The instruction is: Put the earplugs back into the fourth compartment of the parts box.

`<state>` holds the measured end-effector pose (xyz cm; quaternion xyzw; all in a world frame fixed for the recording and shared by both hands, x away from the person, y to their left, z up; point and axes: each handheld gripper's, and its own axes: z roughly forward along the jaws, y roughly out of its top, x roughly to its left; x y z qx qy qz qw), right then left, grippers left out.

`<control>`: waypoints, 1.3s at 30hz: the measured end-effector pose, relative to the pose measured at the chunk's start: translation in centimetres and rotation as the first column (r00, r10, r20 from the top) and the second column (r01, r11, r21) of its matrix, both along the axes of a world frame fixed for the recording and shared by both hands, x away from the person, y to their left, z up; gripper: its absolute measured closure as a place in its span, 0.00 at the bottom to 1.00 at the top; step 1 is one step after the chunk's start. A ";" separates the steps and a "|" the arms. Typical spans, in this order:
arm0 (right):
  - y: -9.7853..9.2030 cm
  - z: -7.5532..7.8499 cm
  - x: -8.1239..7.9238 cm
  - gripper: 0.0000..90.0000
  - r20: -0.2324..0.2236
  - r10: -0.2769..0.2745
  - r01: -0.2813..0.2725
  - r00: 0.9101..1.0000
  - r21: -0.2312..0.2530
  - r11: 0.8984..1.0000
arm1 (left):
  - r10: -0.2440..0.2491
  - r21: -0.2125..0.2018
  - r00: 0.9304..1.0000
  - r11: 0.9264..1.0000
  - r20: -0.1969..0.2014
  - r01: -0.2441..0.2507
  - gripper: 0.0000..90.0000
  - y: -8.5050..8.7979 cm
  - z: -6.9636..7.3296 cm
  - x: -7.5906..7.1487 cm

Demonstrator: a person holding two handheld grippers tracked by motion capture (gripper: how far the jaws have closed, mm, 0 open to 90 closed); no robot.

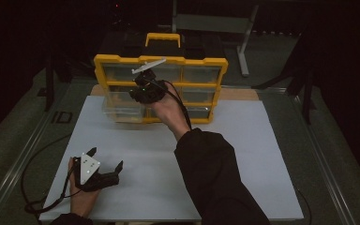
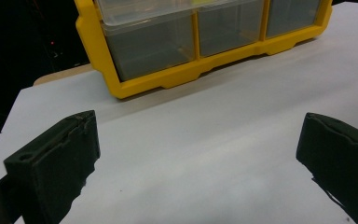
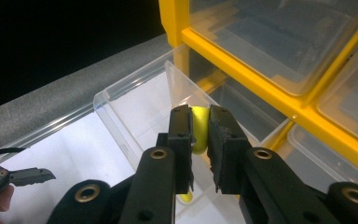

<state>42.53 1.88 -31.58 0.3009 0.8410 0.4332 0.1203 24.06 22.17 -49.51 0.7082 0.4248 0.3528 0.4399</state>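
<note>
A small yellow piece (image 3: 198, 133) is seen clamped between the right gripper's (image 3: 199, 125) fingers, above a clear drawer (image 3: 135, 109) pulled out of the yellow organizer (image 1: 159, 89). In the high view that gripper (image 1: 144, 91) is held at the organizer's front, at about 12 o'clock on the tabletop (image 1: 243, 154), over the lower-left drawers. The task is judged to be midway: the drawer is already drawn out and the piece is gripped, but whether it is being lifted out or put in cannot be told. If it is being put in, the release and the shutting of the drawer would be left. The right fingers are nearly closed, with only the piece between their pads. The left gripper (image 1: 104, 165) is rested at about 7 o'clock, well apart from the organizer; its fingers (image 2: 56, 158) are spread wide, and nothing is held or touched by them.
</note>
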 end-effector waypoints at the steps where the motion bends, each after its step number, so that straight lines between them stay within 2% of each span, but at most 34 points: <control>1: 0.1 0.0 0.0 0.88 -0.002 0.000 0.000 1.000 0.000 1.000 | 0.000 0.000 1.000 1.000 0.000 0.000 0.00 0.0 0.0 0.0; 7: 0.4 -0.4 0.0 0.86 -0.007 0.001 -0.001 1.000 0.000 1.000 | 0.001 -0.004 1.000 1.000 0.002 -0.001 0.00 0.1 0.0 0.0; 9: 0.5 -0.5 0.1 0.82 -0.007 0.001 -0.001 1.000 0.000 1.000 | 0.003 -0.005 1.000 1.000 0.001 -0.003 0.00 0.2 0.0 0.0; 10: 0.5 -0.6 0.1 0.76 -0.007 0.002 -0.002 1.000 0.003 1.000 | 0.004 -0.007 1.000 1.000 0.002 -0.004 0.00 0.2 0.0 0.0; 11: 0.5 -0.6 0.1 0.76 -0.007 0.002 -0.002 1.000 0.003 1.000 | 0.004 -0.007 1.000 1.000 0.002 -0.004 0.00 0.2 0.0 0.0; 14: 0.3 -0.6 0.2 0.52 -0.009 0.002 -0.001 1.000 0.040 0.999 | 0.007 -0.013 1.000 1.000 0.003 -0.007 0.00 0.3 0.0 0.0; 16: 0.1 -0.6 0.3 0.41 -0.018 -0.002 0.003 1.000 0.056 0.998 | 0.007 -0.013 1.000 1.000 0.003 -0.007 0.00 0.3 0.0 0.0; 20: -0.3 -0.6 0.4 0.22 -0.030 -0.016 0.017 0.999 0.052 0.999 | 0.007 -0.013 1.000 1.000 0.003 -0.006 0.00 0.3 0.0 0.0; 22: -0.4 -0.6 0.4 0.17 -0.029 -0.026 0.027 0.999 0.041 0.999 | 0.007 -0.012 1.000 1.000 0.002 -0.007 0.00 0.2 0.0 0.0; 29: -1.2 -0.9 0.1 0.11 -0.025 -0.011 0.011 1.000 0.010 1.000 | 0.007 -0.011 1.000 1.000 0.002 -0.007 0.00 0.2 0.0 0.0; 39: -2.1 -0.8 -0.1 0.10 -0.018 0.000 0.000 1.000 -0.023 1.000 | 0.006 -0.012 1.000 1.000 0.002 -0.006 0.00 0.2 -0.1 0.0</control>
